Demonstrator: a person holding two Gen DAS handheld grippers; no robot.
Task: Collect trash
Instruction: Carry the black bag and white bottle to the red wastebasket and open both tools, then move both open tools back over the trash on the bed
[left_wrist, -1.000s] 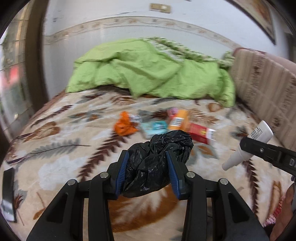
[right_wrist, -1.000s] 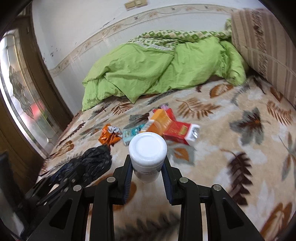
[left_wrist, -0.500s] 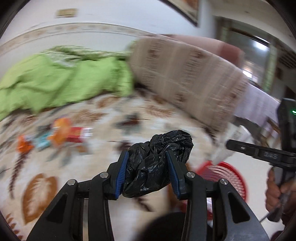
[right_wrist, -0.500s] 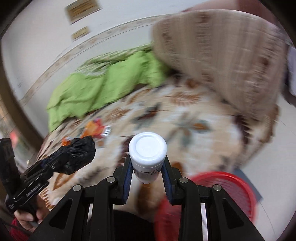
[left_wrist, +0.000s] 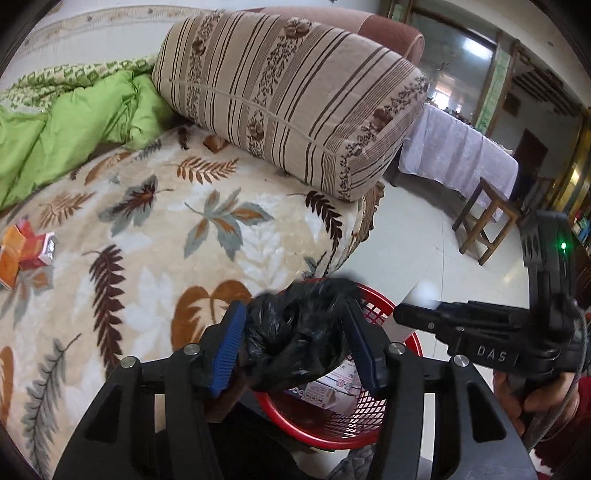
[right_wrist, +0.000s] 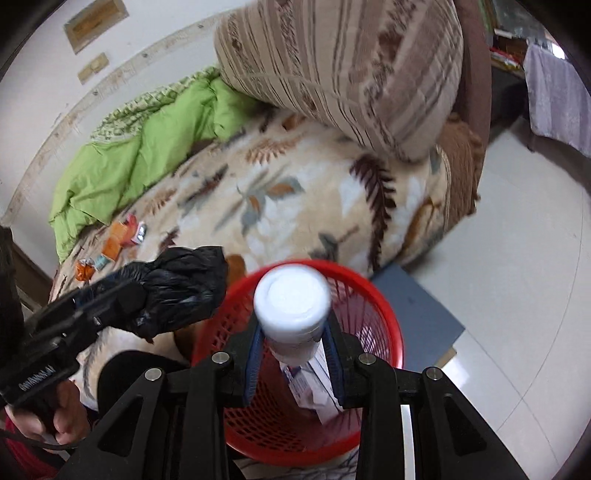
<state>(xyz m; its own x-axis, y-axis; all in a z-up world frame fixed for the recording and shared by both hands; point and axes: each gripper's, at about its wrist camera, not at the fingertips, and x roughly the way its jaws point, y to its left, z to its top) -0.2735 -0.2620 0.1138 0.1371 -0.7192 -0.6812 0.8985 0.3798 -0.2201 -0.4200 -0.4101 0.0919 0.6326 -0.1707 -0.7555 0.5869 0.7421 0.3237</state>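
Nearest the lenses, two grippers hang over one red mesh basket standing on the floor at the foot of the bed. The left gripper has its jaws opening: the crumpled black plastic bag lies between the blue pads, loosening, with a gap showing at the right pad, so the bag looks released rather than pinched. The right gripper is also easing apart around one white capped bottle, which appears blurred and tilted between the pads, apparently slipping free; whether the pads bear on it cannot be told for certain.

Step in hand, as judged: dropping two pieces of trash into the basket, which already holds printed white packaging. The next move calls for both pieces to fall clear inside the rim, then a return to the bed.

Farther off, on the leaf-patterned blanket, a small cluster of orange and red wrappers remains, roughly four or five pieces. Beyond lie one striped cushion and one green quilt.
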